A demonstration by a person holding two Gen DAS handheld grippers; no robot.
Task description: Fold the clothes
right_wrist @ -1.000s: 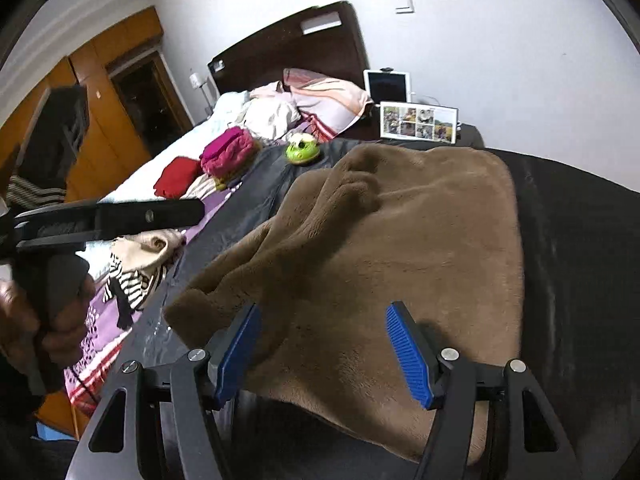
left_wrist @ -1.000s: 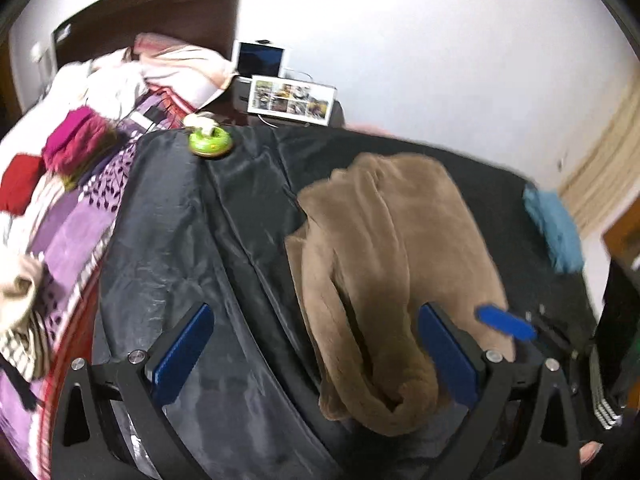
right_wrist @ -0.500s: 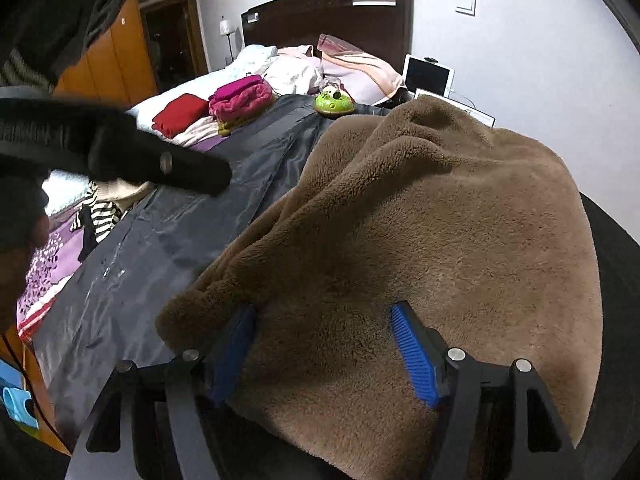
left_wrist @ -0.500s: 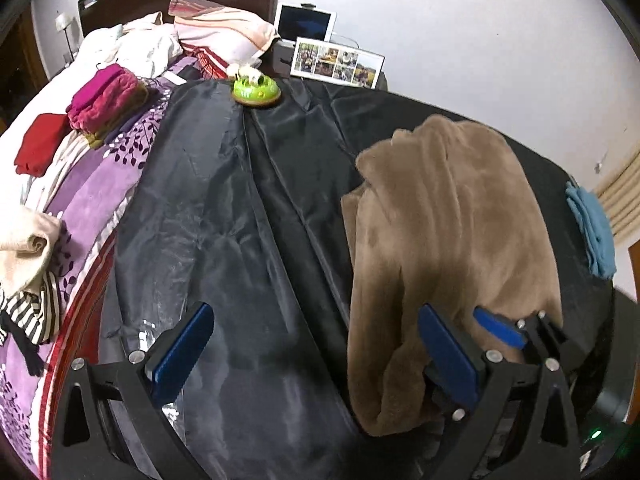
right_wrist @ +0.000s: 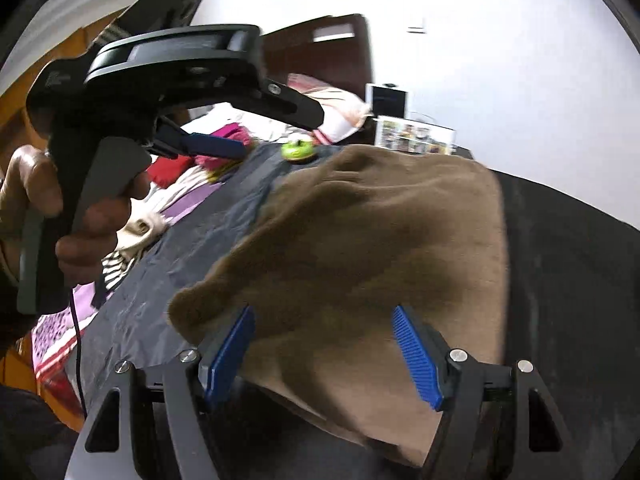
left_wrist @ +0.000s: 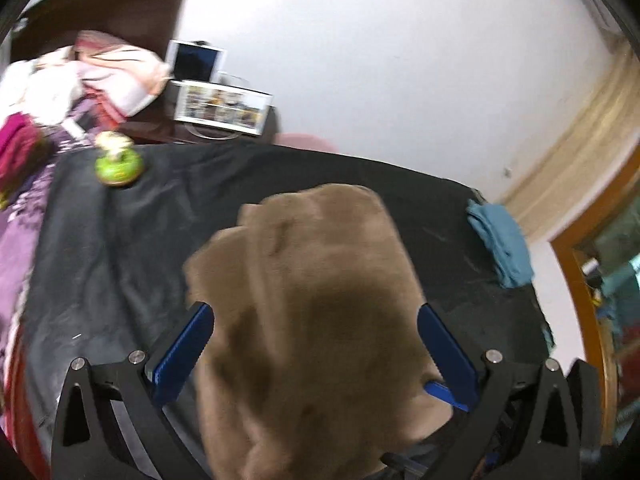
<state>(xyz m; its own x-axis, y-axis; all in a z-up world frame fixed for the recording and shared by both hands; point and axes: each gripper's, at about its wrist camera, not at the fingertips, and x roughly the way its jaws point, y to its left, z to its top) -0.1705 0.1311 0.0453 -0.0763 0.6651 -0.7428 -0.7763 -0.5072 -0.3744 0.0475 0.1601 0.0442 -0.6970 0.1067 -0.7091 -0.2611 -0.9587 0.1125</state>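
Though spread wide, gripped nothing. Said here of the left tongs, with blue pads well apart and the brown fleece garment bulking up between them, pressed by neither. Hung above that garment, raised in a person's hand at the left of the right wrist view, fingers wrapped round the black handle. Found the right tongs open too, having just been widening, with the fleece lying between and below the ribbed blue pads, unclamped. Pointed both pairs downward at the cloth.

Lay in thick, rumpled layers on a black sheet spread over the bed, about the sheet's middle, with the near edge reaching under both pairs of tongs. Looked somewhat blurred in the left wrist view.

Farther out, at the sheet's far left corner, showed a small green toy, apart from the fleece. At the sheet's right edge, showed a folded teal cloth, well apart as well. Left of the sheet, showed purple patterned bedding carrying a magenta bundle, a red garment and a striped garment. At the head of the bed, showed pale pillows against a dark headboard. Beside those, near the white wall, showed a photo frame and a tablet.
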